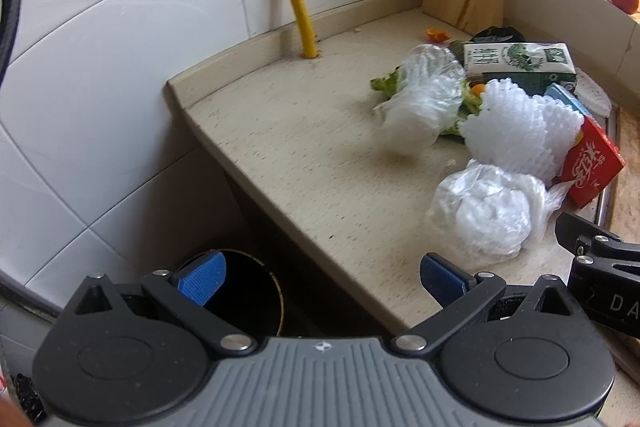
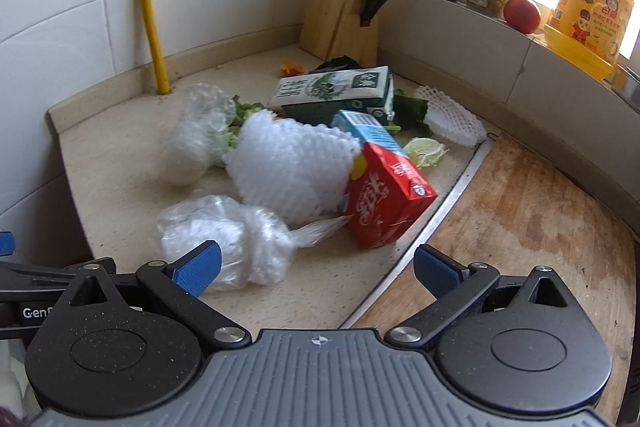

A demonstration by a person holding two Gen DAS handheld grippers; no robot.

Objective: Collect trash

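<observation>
**Kitchen litter heaped on tabletop as two open grippers hover at its edge**

A pile of trash covers the far right part of the beige stone tabletop [image 2: 120, 163]. Nearest lies a knotted clear plastic bag [image 2: 224, 239] stuffed with crumpled white film. Behind it sits a white foam fruit net [image 2: 288, 163], bulging and touching a red drink carton [image 2: 384, 203] that lies tilted on its side. A blue-and-white carton [image 2: 368, 129] rests just behind the red one, and a green-and-white milk carton [image 2: 336, 89] lies flat at the back. A second clear bag [image 2: 200, 131], blurred, stands to the left beside green vegetable scraps [image 2: 244, 113]. A flat foam net [image 2: 448, 117] and a cabbage stub [image 2: 426, 151] lie near the round wooden cutting board [image 2: 540, 227].

The left gripper [image 1: 322, 277] is held low at the tabletop's near corner, jaws spread wide and empty, above a dark round bin [image 1: 248, 291] on the floor beside the cabinet. The right gripper [image 2: 316, 269] hangs just beside it, jaws likewise wide apart and holding nothing, its left finger in front of the knotted bag.
</observation>
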